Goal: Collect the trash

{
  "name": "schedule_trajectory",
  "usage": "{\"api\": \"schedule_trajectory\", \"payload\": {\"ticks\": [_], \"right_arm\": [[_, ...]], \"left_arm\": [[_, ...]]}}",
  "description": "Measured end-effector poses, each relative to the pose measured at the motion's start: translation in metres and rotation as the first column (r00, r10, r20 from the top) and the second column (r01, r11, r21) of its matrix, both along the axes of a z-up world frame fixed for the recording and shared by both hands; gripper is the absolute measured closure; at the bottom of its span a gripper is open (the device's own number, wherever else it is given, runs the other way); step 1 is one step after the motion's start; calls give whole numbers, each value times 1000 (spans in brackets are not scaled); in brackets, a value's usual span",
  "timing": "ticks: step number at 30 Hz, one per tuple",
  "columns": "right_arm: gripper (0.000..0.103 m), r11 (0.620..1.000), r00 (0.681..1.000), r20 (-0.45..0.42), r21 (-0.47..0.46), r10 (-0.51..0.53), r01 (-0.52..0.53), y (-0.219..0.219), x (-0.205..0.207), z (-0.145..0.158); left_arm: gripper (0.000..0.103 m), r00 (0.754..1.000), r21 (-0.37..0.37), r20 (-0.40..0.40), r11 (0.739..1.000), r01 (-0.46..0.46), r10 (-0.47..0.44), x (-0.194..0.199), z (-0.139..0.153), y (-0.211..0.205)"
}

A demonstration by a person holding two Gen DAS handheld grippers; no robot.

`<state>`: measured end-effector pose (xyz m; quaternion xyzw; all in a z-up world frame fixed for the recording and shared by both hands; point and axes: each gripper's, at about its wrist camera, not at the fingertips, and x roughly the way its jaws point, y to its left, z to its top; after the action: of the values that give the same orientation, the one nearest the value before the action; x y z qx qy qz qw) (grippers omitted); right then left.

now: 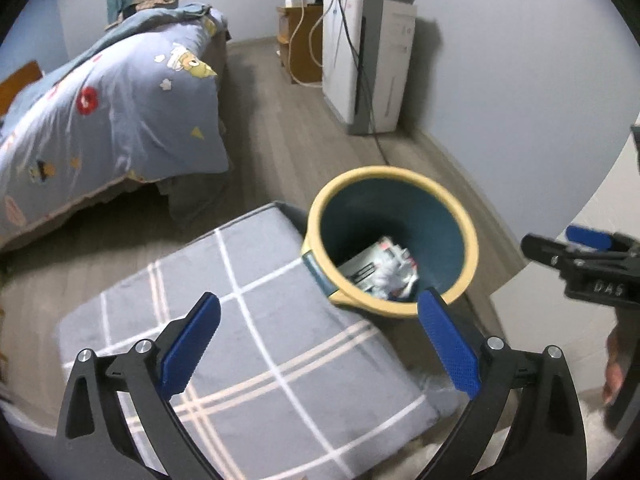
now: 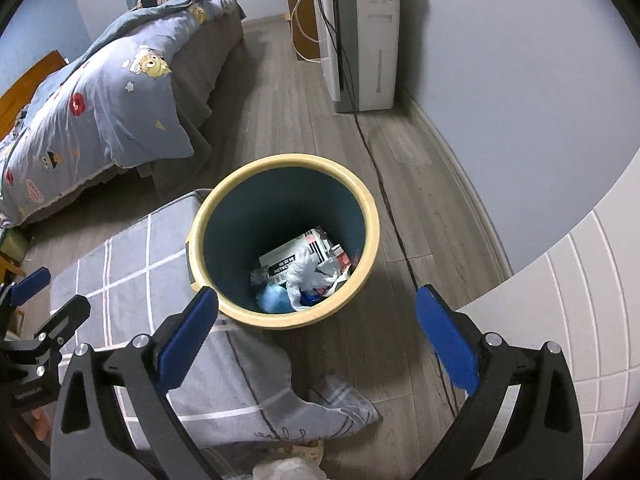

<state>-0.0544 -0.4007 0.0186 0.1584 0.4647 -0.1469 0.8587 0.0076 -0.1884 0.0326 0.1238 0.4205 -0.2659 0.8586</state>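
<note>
Both claws released, nothing between the pads, hanging above the bin.

Left claw (image 1: 320, 316) over a grey checked cushion (image 1: 256, 344); right claw (image 2: 316, 308) by the rim of the yellow-rimmed bin (image 2: 372, 216). Bin stands on the wood floor (image 2: 280, 92), touching the cushion. Trash (image 2: 308, 272) lies at its bottom: crumpled white paper, a printed box, a blue wad. Bed (image 2: 100, 104) off left, white appliance (image 2: 368, 32) against the wall.

Right gripper (image 1: 592, 276) body — "DAS".
</note>
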Motion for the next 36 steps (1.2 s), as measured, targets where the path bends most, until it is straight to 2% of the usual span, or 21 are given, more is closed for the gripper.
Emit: {"api": "schedule_trajectory", "payload": {"ticks": [3, 7, 11, 18, 30, 36], "right_arm": [[6, 1000, 1000, 8, 4, -5, 5, -1, 2, -1], [6, 1000, 1000, -3, -21, -14, 14, -1, 3, -3], [6, 999, 1000, 0, -38, 7, -8, 6, 3, -1], [6, 999, 1000, -9, -49, 3, -4, 6, 4, -1], [6, 998, 1000, -14, -66, 9, -10, 8, 4, -1], [6, 998, 1000, -15, -67, 9, -10, 8, 4, -1]], "left_arm": [[5, 999, -10, 17, 999, -38, 38, 5, -4, 0], [5, 1000, 79, 26, 997, 9, -11, 4, -9, -11], [5, 999, 90, 36, 995, 31, -34, 0, -11, -15], [5, 998, 79, 30, 996, 45, -48, -3, -11, -14], [5, 1000, 42, -4, 999, 11, -11, 5, -7, -6], [5, 1000, 48, 1, 999, 8, -8, 5, -6, -5]]}}
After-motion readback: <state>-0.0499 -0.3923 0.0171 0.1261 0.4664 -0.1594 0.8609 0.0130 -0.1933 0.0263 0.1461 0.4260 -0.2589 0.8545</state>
